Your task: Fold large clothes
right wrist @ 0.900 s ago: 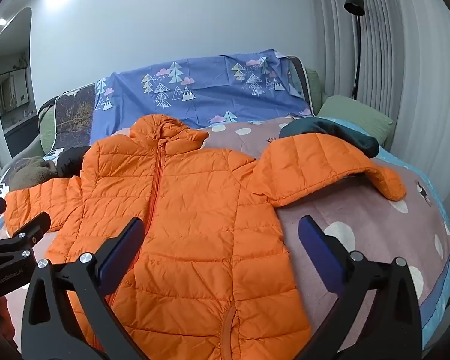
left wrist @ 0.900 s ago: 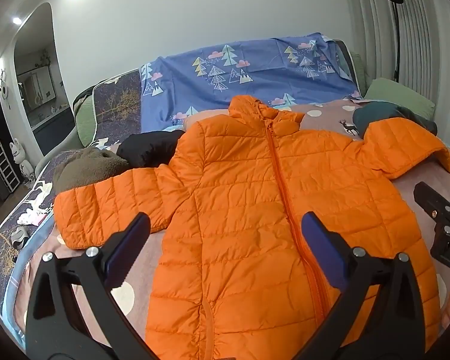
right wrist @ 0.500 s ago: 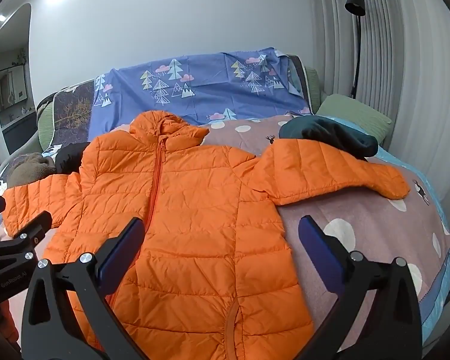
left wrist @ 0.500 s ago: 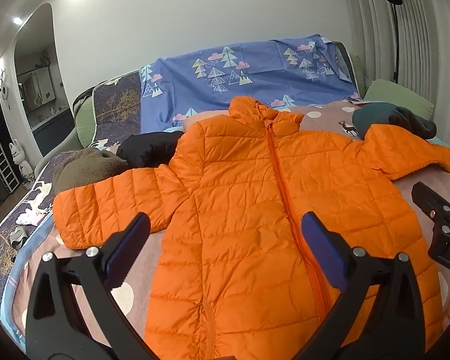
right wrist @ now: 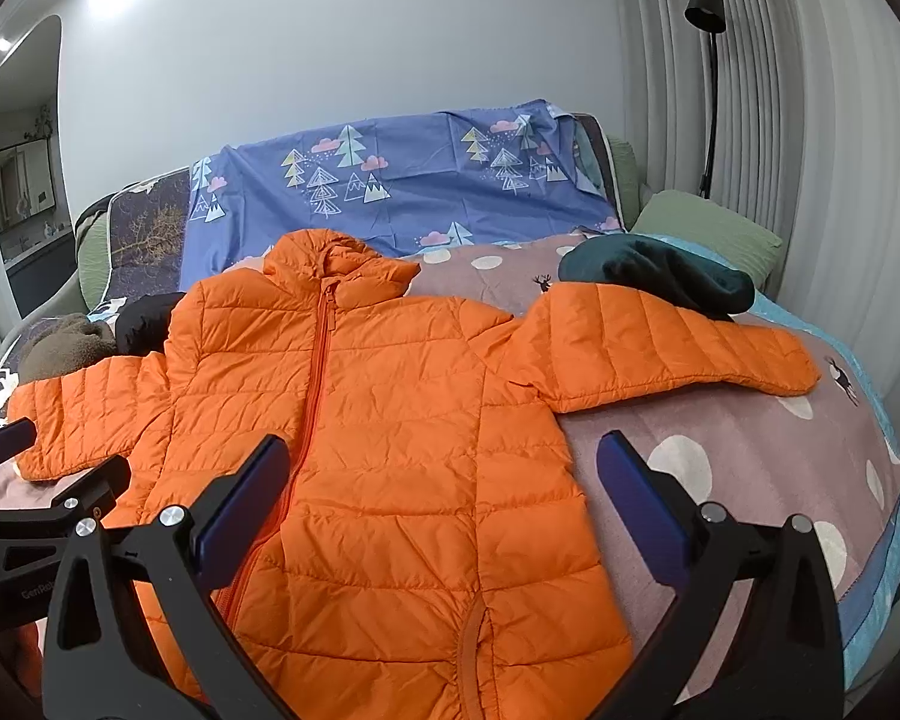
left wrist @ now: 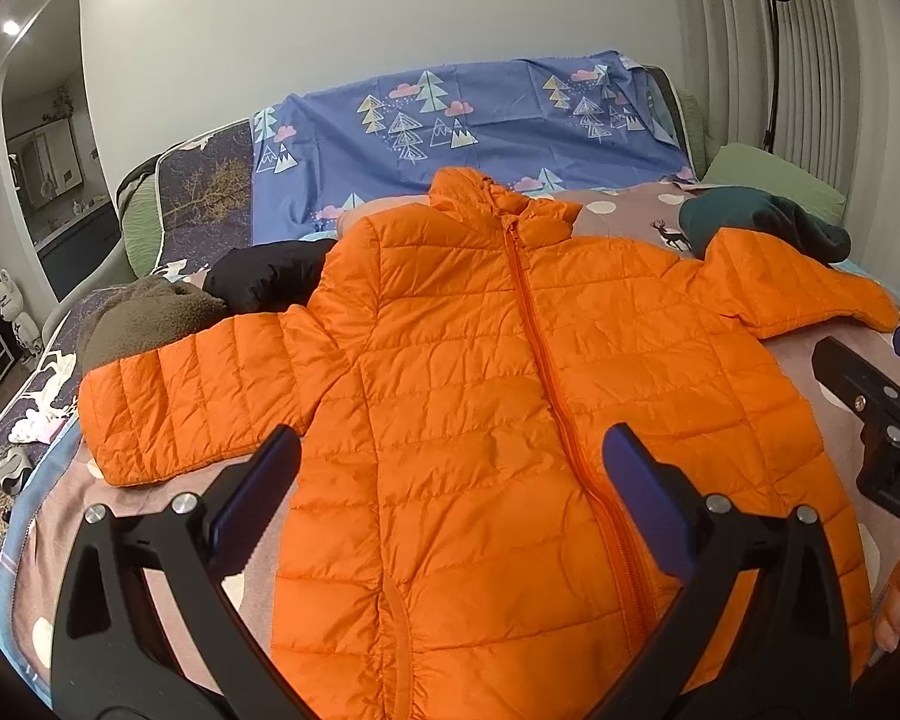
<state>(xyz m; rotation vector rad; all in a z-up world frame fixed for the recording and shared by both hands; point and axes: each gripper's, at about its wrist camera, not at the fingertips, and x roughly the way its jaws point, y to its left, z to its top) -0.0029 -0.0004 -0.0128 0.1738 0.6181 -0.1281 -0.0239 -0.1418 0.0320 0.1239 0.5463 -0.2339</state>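
I'm looking across a bed (right wrist: 720,480) covered in a mauve spotted blanket, with a blue tree-print sheet (left wrist: 480,132) draped over the headboard at twelve o'clock and a black floor lamp (right wrist: 708,6) against the pleated curtain at one o'clock. The orange puffer jacket (left wrist: 498,372) lies front-up and zipped, flat in the middle of the bed, hood toward the headboard, both sleeves spread out to nine and three o'clock. My left gripper (left wrist: 450,480) hangs above the jacket's lower front, jaws wide apart, nothing between them. My right gripper (right wrist: 444,480) hovers over the jacket's side hem, spread just as wide, empty. A dark green garment (right wrist: 660,276) touches the right sleeve at two o'clock; brown (left wrist: 144,318) and black (left wrist: 264,276) clothes sit at ten.
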